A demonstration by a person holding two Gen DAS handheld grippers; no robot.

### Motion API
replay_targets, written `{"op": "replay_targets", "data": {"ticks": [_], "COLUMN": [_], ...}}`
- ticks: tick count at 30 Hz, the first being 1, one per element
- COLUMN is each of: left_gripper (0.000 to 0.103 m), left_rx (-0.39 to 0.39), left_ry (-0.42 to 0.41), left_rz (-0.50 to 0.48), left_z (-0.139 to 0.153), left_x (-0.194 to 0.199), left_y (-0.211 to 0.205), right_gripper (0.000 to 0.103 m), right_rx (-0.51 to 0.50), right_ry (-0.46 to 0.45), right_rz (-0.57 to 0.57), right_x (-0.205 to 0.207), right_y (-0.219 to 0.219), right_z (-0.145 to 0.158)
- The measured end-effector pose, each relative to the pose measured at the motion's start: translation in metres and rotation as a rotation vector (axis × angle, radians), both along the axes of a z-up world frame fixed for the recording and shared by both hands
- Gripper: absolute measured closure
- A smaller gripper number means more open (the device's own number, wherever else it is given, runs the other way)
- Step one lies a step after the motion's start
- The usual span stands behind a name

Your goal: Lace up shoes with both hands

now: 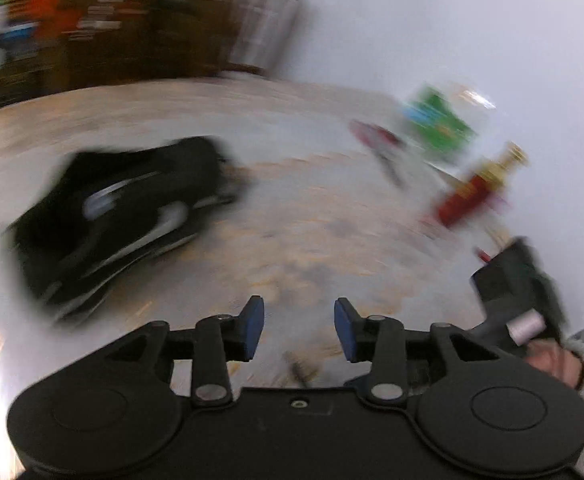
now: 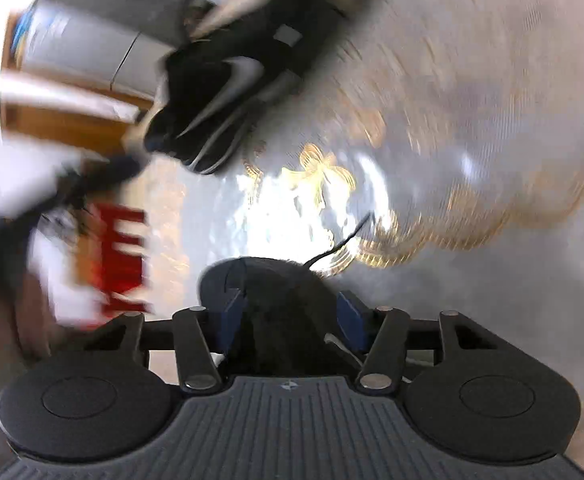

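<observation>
My left gripper (image 1: pixel 299 326) is standing open, holding nothing; a black shoe (image 1: pixel 119 216) is lying ahead-left on the table (image 1: pixel 292 208). My right gripper (image 2: pixel 289 318) is straddling another dark shoe (image 2: pixel 283 304), pads apparently clear.

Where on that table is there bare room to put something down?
The widest bare patch shows in the left wrist view: the table between the black shoe on the left and the red bottle on the right. The far right is crowded: red bottle, green box and a blurred red-and-white item. The right wrist view shows another dark shoe between the fingers.
</observation>
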State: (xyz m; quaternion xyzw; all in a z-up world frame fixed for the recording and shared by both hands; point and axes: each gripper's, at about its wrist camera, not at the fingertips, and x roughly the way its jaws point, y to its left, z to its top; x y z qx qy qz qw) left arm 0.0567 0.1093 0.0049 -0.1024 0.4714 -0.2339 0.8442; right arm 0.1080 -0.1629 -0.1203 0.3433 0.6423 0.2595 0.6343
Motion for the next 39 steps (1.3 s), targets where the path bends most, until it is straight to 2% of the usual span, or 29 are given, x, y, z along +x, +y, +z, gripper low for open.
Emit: {"op": "replay_targets", "data": {"ticks": [2,3,5,8,11,12,14,16,18,20,22,25,28,31,33,36,39], "left_gripper": [0.057,0.054,0.053,0.05,0.042,0.042,0.042,0.042,0.042,0.04,0.039,0.034,0.034,0.034,0.034,0.034,0.034], "left_rx": [0.047,0.07,0.107,0.152,0.232,0.268,0.343,0.391,0.397,0.394,0.395,0.492,0.582,0.673,0.666,0.651,0.662], "left_ry": [-0.014,-0.018,-0.014,0.0,-0.009,-0.004,0.016,0.022,0.051,0.076,0.094,0.117,0.151,0.172,0.176,0.18,0.179], "left_rz": [0.155,0.221,0.325,0.402,0.424,0.423,0.412,0.416,0.443,0.496,0.57,0.663,0.71,0.729,0.746,0.742,0.709], "left_z": [0.006,0.009,0.01,0.004,-0.011,-0.018,-0.031,-0.041,-0.05,-0.057,-0.06,-0.067,-0.078,-0.088,-0.091,-0.089,-0.091], "left_x": [-0.039,-0.058,-0.089,-0.126,-0.141,-0.141,-0.136,-0.129,-0.124,-0.123,-0.124,-0.121,-0.116,-0.11,-0.112,-0.116,-0.112], "left_y": [0.008,0.008,0.0,-0.025,-0.063,-0.076,-0.099,-0.119,-0.129,-0.132,-0.132,-0.135,-0.143,-0.15,-0.147,-0.144,-0.143], "right_gripper": [0.047,0.048,0.048,0.046,0.056,0.079,0.1,0.102,0.103,0.103,0.103,0.103,0.103,0.103,0.103,0.103,0.103], "right_rx": [0.122,0.153,0.133,0.018,0.024,0.003,-0.067,-0.142,-0.248,-0.348,-0.421,-0.495,-0.58,-0.723,-0.846,-1.016,-1.26], "right_ry": [0.119,0.14,0.117,0.08,0.032,-0.021,-0.163,-0.327,-0.526,-0.714,-0.891,-1.136,-1.339,-1.419,-1.424,-1.345,-1.29], "right_rz": [-0.042,-0.029,0.044,0.143,0.198,0.234,0.324,0.458,0.638,0.824,1.008,1.258,1.423,1.467,1.437,1.328,1.164], "right_x": [0.007,0.01,0.012,0.014,0.014,0.013,0.009,0.001,-0.014,-0.031,-0.041,-0.049,-0.05,-0.026,-0.008,0.038,0.09], "right_y": [-0.006,-0.004,0.006,0.021,0.034,0.039,0.052,0.066,0.086,0.106,0.114,0.112,0.091,0.072,0.054,0.022,-0.011], "right_z": [-0.019,-0.021,-0.017,-0.018,-0.019,-0.015,-0.002,0.014,0.035,0.05,0.05,0.052,0.053,0.046,0.041,0.035,0.028]}}
